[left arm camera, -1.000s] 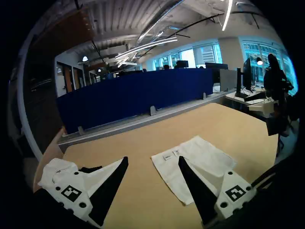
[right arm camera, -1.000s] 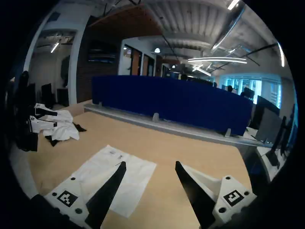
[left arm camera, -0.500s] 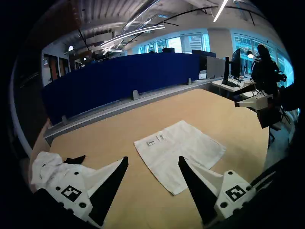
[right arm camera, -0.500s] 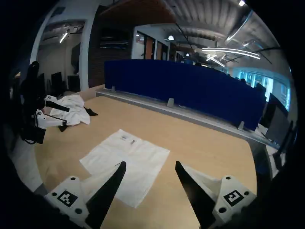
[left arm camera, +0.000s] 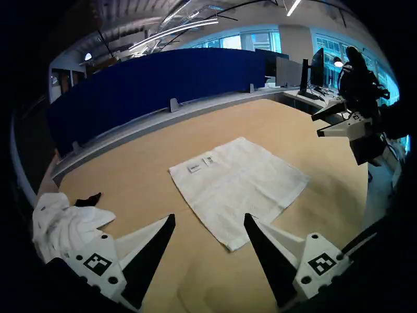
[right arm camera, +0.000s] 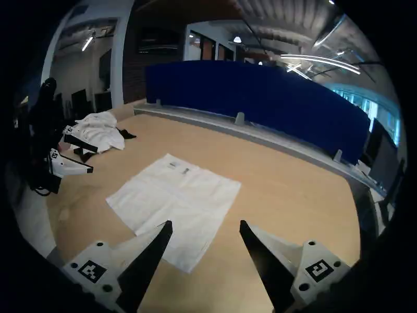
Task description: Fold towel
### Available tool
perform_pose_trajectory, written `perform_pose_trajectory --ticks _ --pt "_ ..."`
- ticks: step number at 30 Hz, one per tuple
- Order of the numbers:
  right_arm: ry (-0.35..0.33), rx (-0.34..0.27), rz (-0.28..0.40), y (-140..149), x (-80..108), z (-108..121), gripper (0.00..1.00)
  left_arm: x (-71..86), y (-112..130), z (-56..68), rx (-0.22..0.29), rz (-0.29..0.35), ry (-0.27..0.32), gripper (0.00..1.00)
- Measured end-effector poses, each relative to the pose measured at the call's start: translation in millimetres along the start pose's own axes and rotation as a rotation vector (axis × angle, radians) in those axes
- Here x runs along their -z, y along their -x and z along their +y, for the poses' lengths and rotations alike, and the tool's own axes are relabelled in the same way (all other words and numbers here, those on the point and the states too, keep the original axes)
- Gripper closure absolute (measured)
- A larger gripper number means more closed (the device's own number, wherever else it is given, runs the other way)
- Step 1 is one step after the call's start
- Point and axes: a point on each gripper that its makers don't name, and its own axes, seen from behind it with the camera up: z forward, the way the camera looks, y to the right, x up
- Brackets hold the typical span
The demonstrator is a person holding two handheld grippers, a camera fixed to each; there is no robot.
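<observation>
A white towel (left arm camera: 237,182) lies spread flat on the wooden table (left arm camera: 146,172), its labels at the far edge. In the left gripper view my left gripper (left arm camera: 208,229) hovers open above the table, just short of the towel's near corner. My right gripper (left arm camera: 333,119) appears there at the far right, held by a person. In the right gripper view the same towel (right arm camera: 174,195) lies ahead, and my right gripper (right arm camera: 205,235) stands open over its near edge. The left gripper (right arm camera: 73,154) appears at the left of that view, also open.
A heap of white cloth with a dark piece (left arm camera: 62,224) sits at the table's left end, also seen as a white heap (right arm camera: 99,133). A blue partition (left arm camera: 156,78) runs along the table's far side. Monitors and desks stand beyond.
Both grippers have tilted down and risen; the towel now sits more fully in view, ahead of both pairs of fingers. The towel itself has not moved.
</observation>
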Motion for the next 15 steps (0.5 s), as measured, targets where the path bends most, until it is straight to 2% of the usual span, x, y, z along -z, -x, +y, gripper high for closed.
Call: perform_pose_trajectory --ticks 8,15 --pt "-0.019 -0.014 -0.062 38 -17.5 -7 0.0 -21.6 37 9.2 0.04 -0.073 0.022 0.02" --pt "-0.046 -0.011 -0.105 67 -30.0 -16 0.0 -34.2 64 15.6 0.022 -0.14 0.036 0.02"
